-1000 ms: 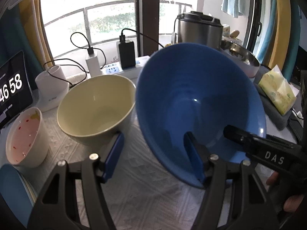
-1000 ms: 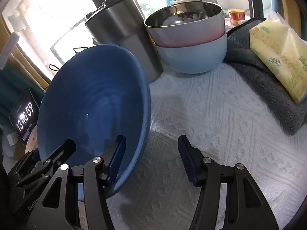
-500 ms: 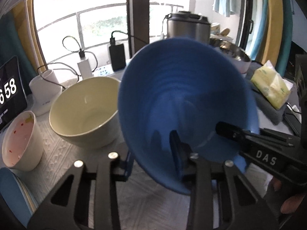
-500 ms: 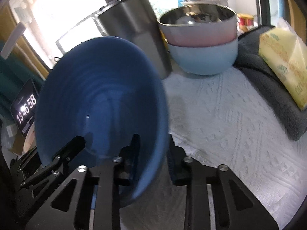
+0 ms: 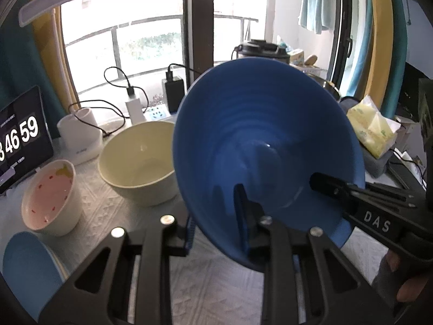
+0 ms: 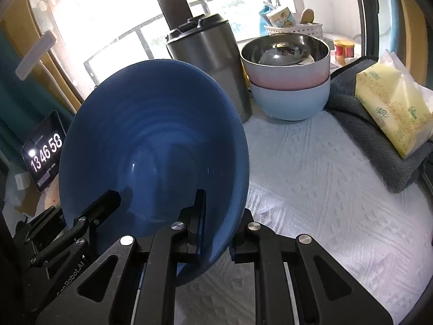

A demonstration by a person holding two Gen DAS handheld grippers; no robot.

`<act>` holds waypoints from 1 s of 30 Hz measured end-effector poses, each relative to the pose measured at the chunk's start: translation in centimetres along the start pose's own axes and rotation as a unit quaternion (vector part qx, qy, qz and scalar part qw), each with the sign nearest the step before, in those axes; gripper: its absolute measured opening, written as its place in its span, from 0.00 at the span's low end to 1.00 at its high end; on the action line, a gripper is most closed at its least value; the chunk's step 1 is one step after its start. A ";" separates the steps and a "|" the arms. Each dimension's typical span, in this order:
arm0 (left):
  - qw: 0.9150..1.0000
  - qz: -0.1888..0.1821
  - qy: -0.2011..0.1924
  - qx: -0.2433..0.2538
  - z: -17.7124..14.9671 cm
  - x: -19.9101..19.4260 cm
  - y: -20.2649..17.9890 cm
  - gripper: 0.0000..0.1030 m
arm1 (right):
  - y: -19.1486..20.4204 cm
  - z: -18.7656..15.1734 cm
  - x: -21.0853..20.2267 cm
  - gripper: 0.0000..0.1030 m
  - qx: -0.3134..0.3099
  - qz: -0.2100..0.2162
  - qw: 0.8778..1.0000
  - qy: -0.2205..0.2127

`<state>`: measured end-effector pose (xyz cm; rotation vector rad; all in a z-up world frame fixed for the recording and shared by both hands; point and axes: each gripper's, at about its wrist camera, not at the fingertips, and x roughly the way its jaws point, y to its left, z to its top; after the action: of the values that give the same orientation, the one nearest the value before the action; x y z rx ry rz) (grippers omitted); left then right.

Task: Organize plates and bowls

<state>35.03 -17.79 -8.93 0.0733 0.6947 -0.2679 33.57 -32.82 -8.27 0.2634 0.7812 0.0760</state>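
Observation:
Both grippers are shut on the rim of the big dark blue bowl (image 5: 265,146), which is tilted and held above the white cloth. My left gripper (image 5: 216,224) pinches its near rim, one finger inside and one outside. My right gripper (image 6: 216,230) pinches the rim from the other side of the blue bowl (image 6: 151,146). The right gripper's fingers (image 5: 333,187) show at the bowl's right rim in the left wrist view. A cream bowl (image 5: 138,162) stands left of the blue bowl. A small white and pink bowl (image 5: 48,195) stands further left.
A pink metal bowl (image 6: 286,62) sits nested in a light blue bowl (image 6: 292,100) at the back right, beside a steel pot (image 6: 208,62). A tissue pack (image 6: 392,103) lies on a grey towel (image 6: 379,146). A clock tablet (image 5: 19,140), chargers and a blue plate (image 5: 27,268) are on the left.
Both grippers closed on the blue bowl's rim and lifted it up off the cloth. The cream bowl now sits lower and further away in view.

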 end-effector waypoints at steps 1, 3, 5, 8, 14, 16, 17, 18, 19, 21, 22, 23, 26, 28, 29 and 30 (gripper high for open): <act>1.000 0.000 -0.001 -0.001 0.0 -0.3 0.1 0.26 | 0.2 0.1 -0.2 0.15 -0.001 0.001 1.000 -0.002; 1.000 0.000 -0.004 -0.002 -0.1 -1.0 0.3 0.26 | 0.1 0.0 -1.0 0.15 -0.002 0.003 1.000 -0.005; 1.000 0.001 -0.007 -0.004 -0.3 -1.7 0.5 0.26 | 0.3 -0.1 -1.6 0.15 -0.003 0.004 1.000 -0.008; 1.000 0.003 -0.014 -0.004 -0.8 -3.0 0.9 0.26 | 0.4 -0.5 -2.7 0.15 -0.007 0.008 1.000 -0.017; 1.000 0.012 -0.015 -0.006 -2.3 -5.2 1.7 0.26 | 2.3 -2.1 -3.9 0.15 -0.011 0.017 1.000 -0.021; 1.000 0.015 -0.014 -0.009 -2.8 -6.0 1.9 0.26 | 2.9 -2.9 -4.2 0.15 -0.012 0.019 1.000 -0.020; 1.000 0.015 -0.014 -0.010 -3.0 -6.2 2.0 0.26 | 3.2 -3.2 -4.4 0.15 -0.013 0.021 1.000 -0.019; 1.000 0.015 -0.014 -0.011 -3.2 -6.6 2.1 0.26 | 3.3 -3.4 -4.4 0.15 -0.014 0.022 0.999 -0.019; 1.000 0.015 -0.014 -0.013 -3.5 -6.9 2.2 0.26 | 3.6 -3.6 -4.7 0.15 -0.015 0.023 0.999 -0.020; 1.000 0.015 -0.014 -0.016 -4.1 -7.3 2.4 0.26 | 4.0 -4.2 -5.2 0.15 -0.019 0.024 0.999 -0.024; 1.000 0.015 -0.013 -0.017 -4.4 -7.5 2.5 0.26 | 4.1 -4.4 -5.4 0.15 -0.020 0.025 0.999 -0.026; 1.000 0.016 -0.013 -0.018 -4.7 -7.7 2.5 0.26 | 4.3 -4.8 -5.5 0.15 -0.020 0.024 0.999 -0.026; 1.000 0.016 -0.009 -0.020 -5.8 -8.3 2.9 0.26 | 4.5 -5.7 -5.4 0.15 -0.021 0.024 0.999 -0.023; 1.000 0.016 -0.005 -0.020 -6.4 -8.5 3.2 0.26 | 4.7 -6.4 -5.3 0.15 -0.020 0.024 0.999 -0.019; 1.000 0.015 -0.004 -0.021 -6.8 -8.6 3.3 0.26 | 4.9 -6.8 -5.5 0.15 -0.020 0.023 0.999 -0.016; 1.000 0.015 -0.003 -0.021 -7.0 -8.8 3.4 0.26 | 5.1 -7.2 -5.5 0.15 -0.019 0.023 0.999 -0.015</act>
<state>25.11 -11.47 -8.79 0.0431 0.6929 -0.2248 24.69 -27.32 -8.06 0.2450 0.7433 0.1301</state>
